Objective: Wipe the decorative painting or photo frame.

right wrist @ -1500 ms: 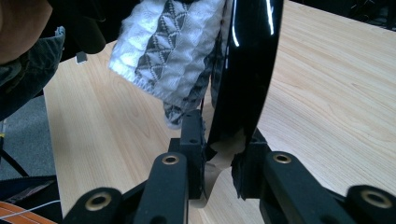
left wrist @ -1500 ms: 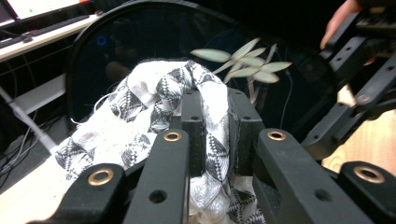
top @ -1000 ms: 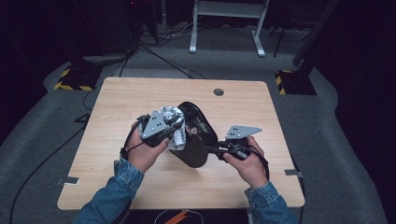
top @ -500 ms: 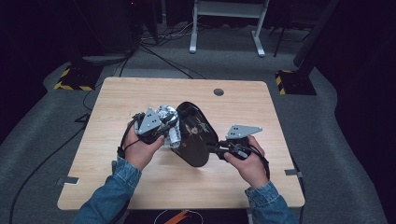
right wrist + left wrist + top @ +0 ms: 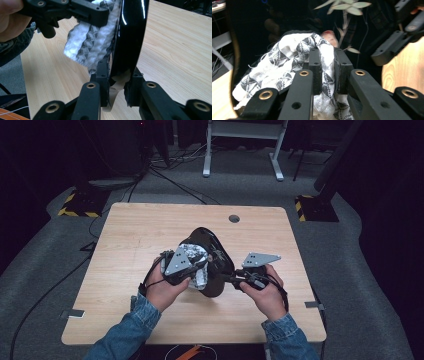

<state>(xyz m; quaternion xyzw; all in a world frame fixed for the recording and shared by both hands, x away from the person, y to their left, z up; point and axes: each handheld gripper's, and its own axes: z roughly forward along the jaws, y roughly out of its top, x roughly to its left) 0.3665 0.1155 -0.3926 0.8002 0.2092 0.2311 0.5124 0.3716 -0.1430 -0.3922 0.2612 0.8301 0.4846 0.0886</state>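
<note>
- Since the earlier high view, the left gripper (image 5: 192,270) has edged with its cloth (image 5: 194,256) toward the near side of the table (image 5: 130,235); the right gripper (image 5: 235,279) has kept its place.
- The left gripper's jaws are clamped on a fold of the black-and-white patterned cloth (image 5: 294,57), which bunches up over and around them in the left gripper view.
- The cloth presses against the face of a glossy black plate (image 5: 216,262), held tilted on edge above the middle of the table.
- The right gripper's jaws (image 5: 117,82) are closed on the plate's (image 5: 130,37) rim, one jaw on each side of it.
- In the right gripper view, the cloth (image 5: 92,42) hangs beside the plate's left face, with the left gripper (image 5: 72,10) above it.
- A denim sleeve (image 5: 125,330) covers each forearm.
</note>
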